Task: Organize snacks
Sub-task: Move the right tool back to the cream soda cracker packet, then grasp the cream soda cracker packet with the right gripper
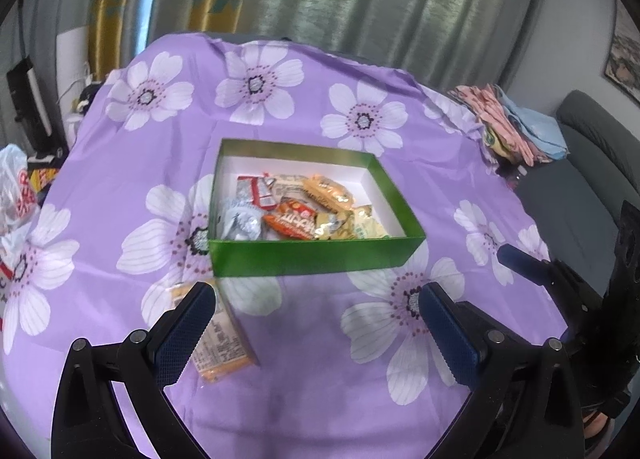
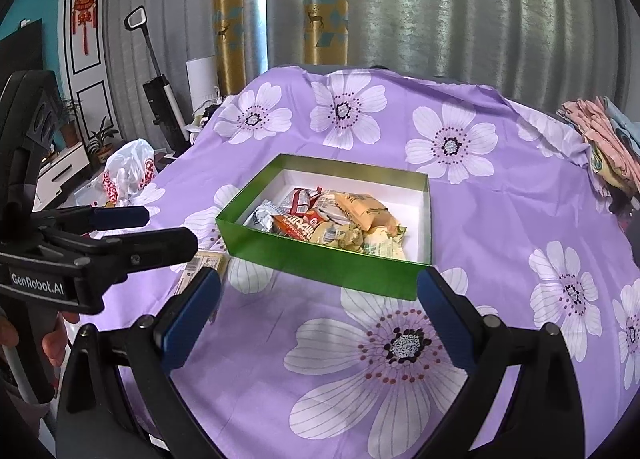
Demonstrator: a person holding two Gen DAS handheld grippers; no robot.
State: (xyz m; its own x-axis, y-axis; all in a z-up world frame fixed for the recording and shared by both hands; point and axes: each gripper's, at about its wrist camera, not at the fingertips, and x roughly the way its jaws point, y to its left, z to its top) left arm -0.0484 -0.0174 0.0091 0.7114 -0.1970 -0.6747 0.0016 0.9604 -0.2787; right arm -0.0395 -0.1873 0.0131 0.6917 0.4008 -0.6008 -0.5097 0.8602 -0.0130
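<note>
A green box with a white inside sits on the purple flowered cloth and holds several wrapped snacks. The box and its snacks also show in the right wrist view. One yellow-orange snack packet lies on the cloth in front of the box, just under my left gripper's left finger. My left gripper is open and empty above it. My right gripper is open and empty, near the box's front corner. The left gripper shows at the left, above the packet.
A white plastic bag lies at the table's left edge. Folded pink and blue cloths sit at the far right corner. A grey sofa stands to the right. Curtains hang behind the table.
</note>
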